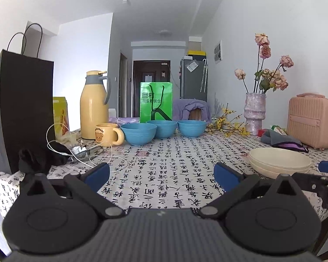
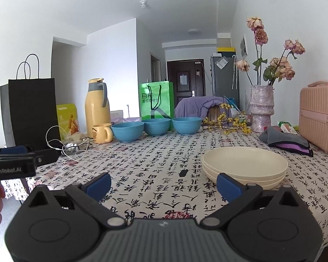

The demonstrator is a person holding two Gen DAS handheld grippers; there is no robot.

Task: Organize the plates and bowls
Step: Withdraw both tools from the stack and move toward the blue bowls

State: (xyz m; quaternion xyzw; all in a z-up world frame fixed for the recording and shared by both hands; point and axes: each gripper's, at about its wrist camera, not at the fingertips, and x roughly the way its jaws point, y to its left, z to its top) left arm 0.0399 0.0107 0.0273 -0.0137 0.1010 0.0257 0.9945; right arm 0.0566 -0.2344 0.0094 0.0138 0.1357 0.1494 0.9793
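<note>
Three blue bowls [image 1: 163, 128] [image 2: 156, 126] stand in a row at the far side of the table. A stack of cream plates [image 1: 280, 162] [image 2: 245, 166] rests nearer, to the right. My left gripper [image 1: 161, 173] is open over the tablecloth with nothing between its blue pads. My right gripper [image 2: 164, 185] is open too, its right fingertip [image 2: 228, 186] just in front of the plate stack's near rim. Each gripper shows at the edge of the other's view, the right gripper [image 1: 327, 167] beside the plates and the left gripper [image 2: 13, 152] at the far left.
A yellow thermos [image 1: 91, 107], a yellow mug [image 1: 108, 134], a black paper bag [image 1: 21, 113] and white cables [image 1: 81, 155] crowd the left. A green bag [image 1: 156, 102], a vase of dried flowers [image 1: 254, 113], a folded cloth [image 1: 282, 140] and a pink case [image 1: 312, 120] stand behind and right.
</note>
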